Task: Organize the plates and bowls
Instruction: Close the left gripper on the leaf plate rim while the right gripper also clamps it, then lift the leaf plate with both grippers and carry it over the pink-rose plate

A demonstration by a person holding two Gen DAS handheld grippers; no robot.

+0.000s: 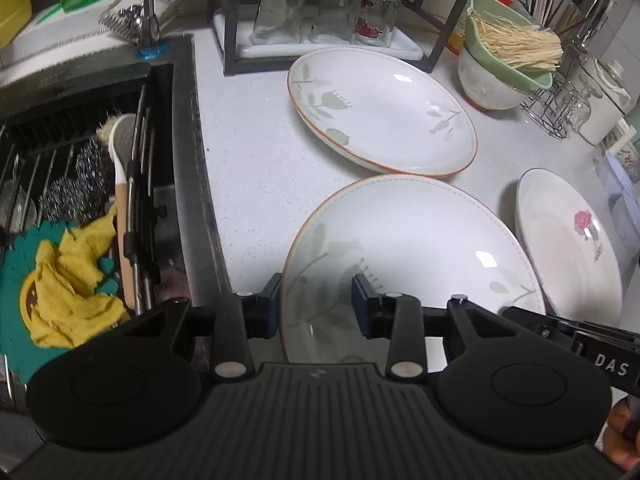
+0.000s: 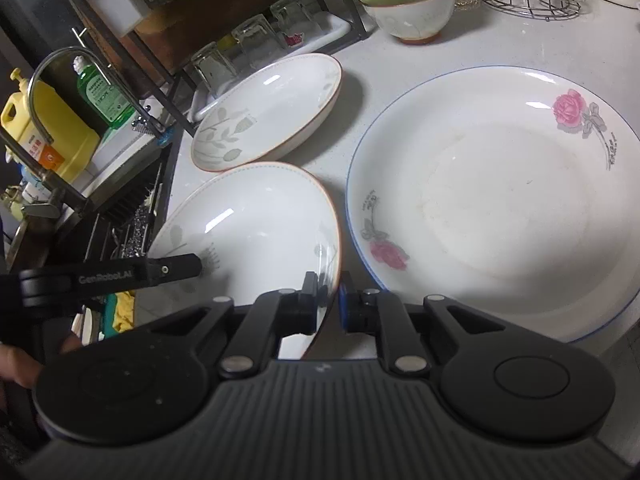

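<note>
A near leaf-pattern plate with an orange rim (image 1: 408,248) (image 2: 256,220) sits at the counter's front. My left gripper (image 1: 316,304) straddles its left rim, fingers well apart, one outside and one inside the plate. My right gripper (image 2: 329,304) is shut on the same plate's right rim. The left gripper also shows in the right wrist view (image 2: 196,266). A second leaf-pattern plate (image 1: 380,112) (image 2: 272,108) lies behind it. A rose-pattern plate with a blue rim (image 1: 568,240) (image 2: 500,200) lies to the right. A white bowl (image 1: 488,84) (image 2: 412,20) holds a green strainer bowl (image 1: 504,40).
A black sink (image 1: 100,180) with scourers and a yellow cloth (image 1: 72,280) lies left. A black rack with upturned glasses (image 1: 328,12) stands behind the plates. A wire holder with glassware (image 1: 560,108) and a utensil holder (image 1: 576,4) stand far right.
</note>
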